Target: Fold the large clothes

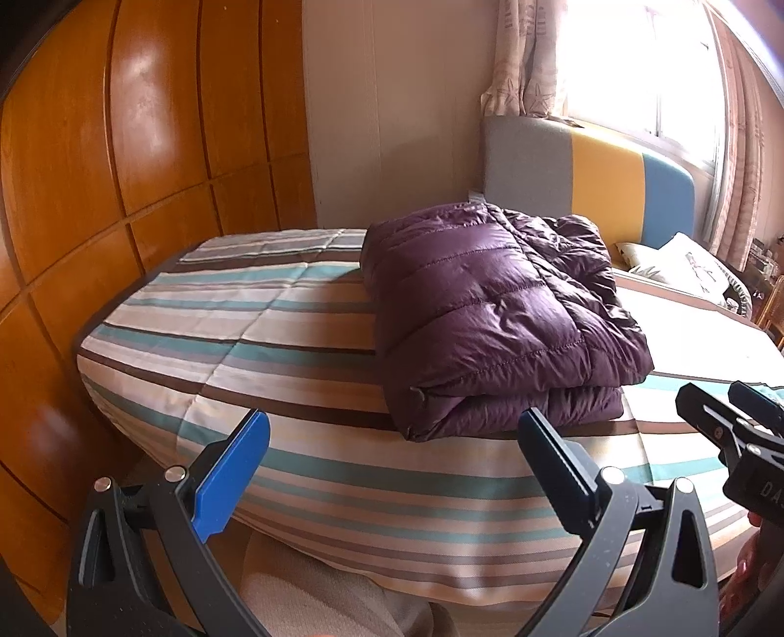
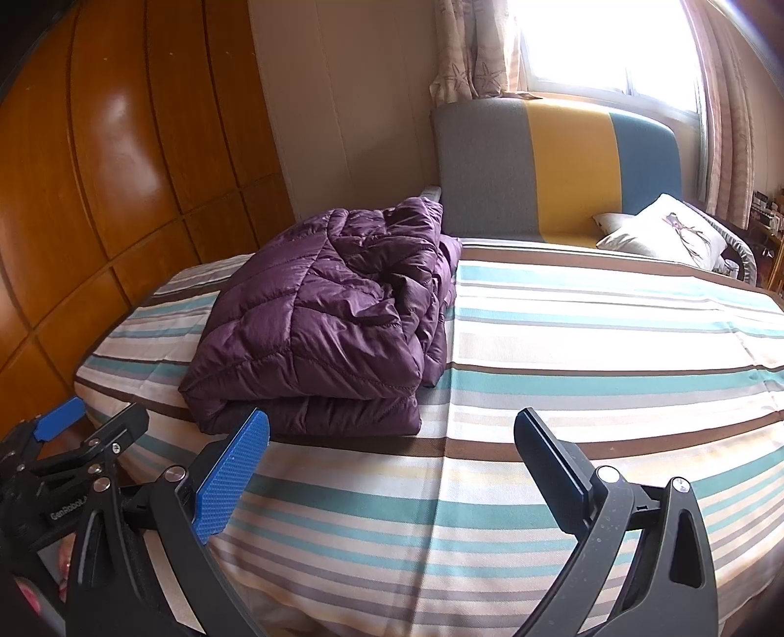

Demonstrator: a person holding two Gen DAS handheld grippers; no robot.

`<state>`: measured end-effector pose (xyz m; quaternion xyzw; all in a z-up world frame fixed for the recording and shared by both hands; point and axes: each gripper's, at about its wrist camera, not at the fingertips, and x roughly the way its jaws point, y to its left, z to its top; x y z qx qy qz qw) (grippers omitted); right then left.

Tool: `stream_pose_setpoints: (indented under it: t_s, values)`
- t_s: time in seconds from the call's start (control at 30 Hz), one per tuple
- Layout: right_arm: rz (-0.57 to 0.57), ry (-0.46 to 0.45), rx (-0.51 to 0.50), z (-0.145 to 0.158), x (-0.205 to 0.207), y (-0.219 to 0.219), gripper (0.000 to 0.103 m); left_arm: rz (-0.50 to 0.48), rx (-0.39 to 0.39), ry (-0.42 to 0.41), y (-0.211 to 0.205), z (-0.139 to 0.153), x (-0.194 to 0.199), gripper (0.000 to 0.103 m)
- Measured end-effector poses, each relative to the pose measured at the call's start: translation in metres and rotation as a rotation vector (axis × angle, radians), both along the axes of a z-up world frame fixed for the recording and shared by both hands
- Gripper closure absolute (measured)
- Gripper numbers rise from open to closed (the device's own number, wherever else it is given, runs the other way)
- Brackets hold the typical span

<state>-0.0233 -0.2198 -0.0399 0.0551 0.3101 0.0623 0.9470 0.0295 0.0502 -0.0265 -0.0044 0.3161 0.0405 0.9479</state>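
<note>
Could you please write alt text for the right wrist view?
A folded purple puffer jacket lies on a striped bedspread, ahead and left of the open, empty right gripper. Behind stand a grey, yellow and blue headboard and a white pillow; the left gripper shows at lower left.

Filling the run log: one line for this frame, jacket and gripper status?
purple puffer jacket: folded, on striped bedspread | left gripper: open, empty, off jacket | right gripper: open, empty | stage: fold looks done

Lighting: daylight from window point(image 2: 607, 44), blown out; glare on striped bedspread point(image 2: 612, 343) and wardrobe point(image 1: 142, 98). Strong fisheye bending, dark corner vignetting.
</note>
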Motion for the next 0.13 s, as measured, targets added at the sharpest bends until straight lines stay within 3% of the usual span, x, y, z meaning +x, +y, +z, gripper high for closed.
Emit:
stream_pose_setpoints:
  t_s: [0.13]
  values:
    - [-0.016,0.039,0.005,-0.011,0.008,-0.009,0.003,-0.007,-0.023,0.060,0.008,-0.009,0.014,0.002]
